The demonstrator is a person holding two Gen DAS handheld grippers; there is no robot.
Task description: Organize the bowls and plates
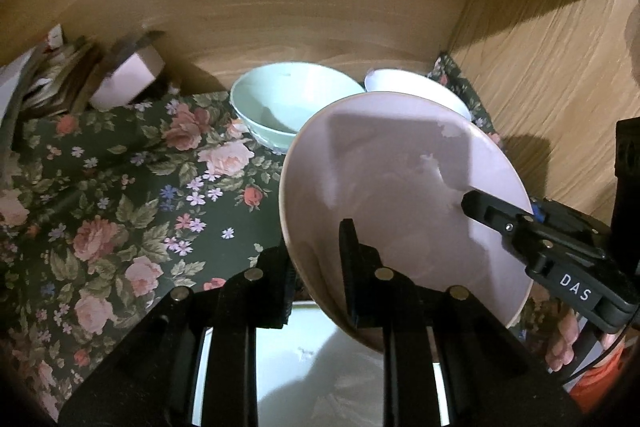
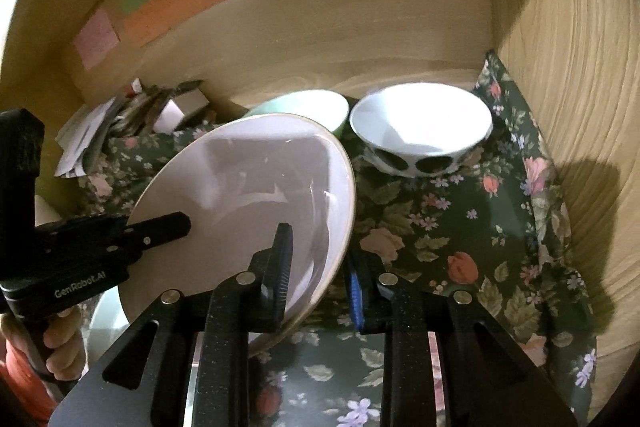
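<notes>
A pale pink plate (image 1: 400, 187) (image 2: 240, 179) hangs tilted above the floral cloth, held from both sides. My left gripper (image 1: 318, 279) is shut on its left rim, one finger over the face and one under. My right gripper (image 2: 320, 279) is shut on the opposite rim in the same way. Each gripper also shows in the other's view, the right gripper (image 1: 476, 205) and the left gripper (image 2: 174, 227). Behind the plate stand a mint green bowl (image 1: 280, 99) (image 2: 320, 107) and a white bowl (image 2: 420, 123) (image 1: 416, 87) with dark spots on its outside.
A dark floral cloth (image 1: 120, 207) (image 2: 460, 227) covers the shelf floor. Wooden walls close the back (image 1: 300, 19) and the right side (image 2: 580, 107). Papers and a small box (image 1: 128, 75) are piled at the back left. A second pale plate (image 2: 102, 327) lies under the held one.
</notes>
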